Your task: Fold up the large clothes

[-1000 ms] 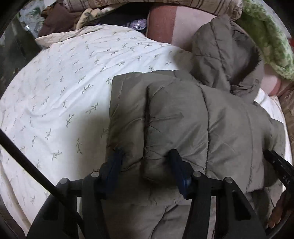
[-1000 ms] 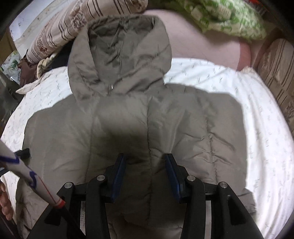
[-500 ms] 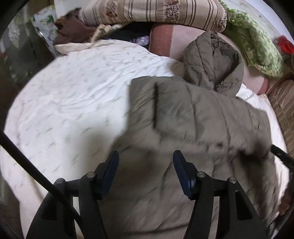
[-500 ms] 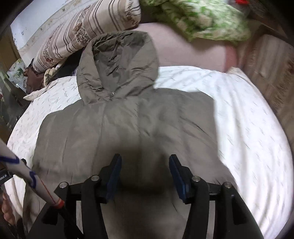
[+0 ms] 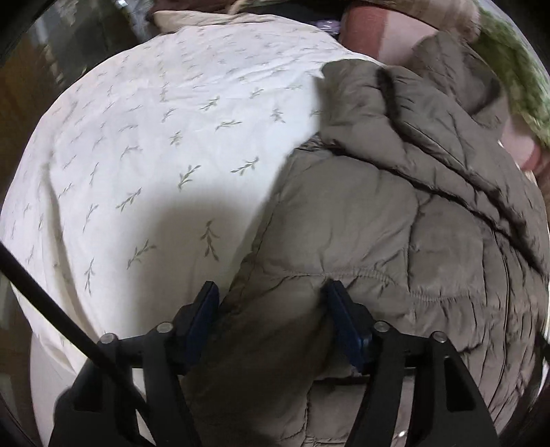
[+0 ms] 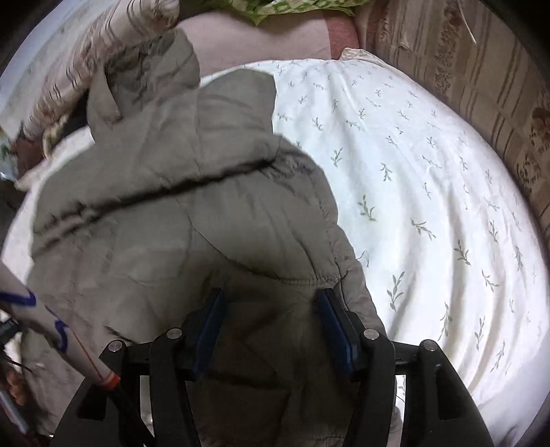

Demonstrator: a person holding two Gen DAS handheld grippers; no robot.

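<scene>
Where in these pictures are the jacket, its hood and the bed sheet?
jacket (image 5: 395, 240): left wrist view, quilted body panel.
hood (image 6: 154, 68): right wrist view, puffy top of the hood.
bed sheet (image 6: 429, 172): right wrist view, bare leaf-printed part.

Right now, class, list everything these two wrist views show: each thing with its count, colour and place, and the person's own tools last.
padded hooded jacket: one, grey-olive, lying on the bed, partly folded.
bedsheet: one, white with green sprigs, under the jacket.
striped pillow: one, beige and brown, at the bed's right edge.
pink cushion: one, at the head of the bed.
green patterned cloth: one, above the cushion.
left gripper: one, black with blue pads, jaws opening, jacket edge between them.
right gripper: one, same colours, jaws apart over the jacket.
</scene>
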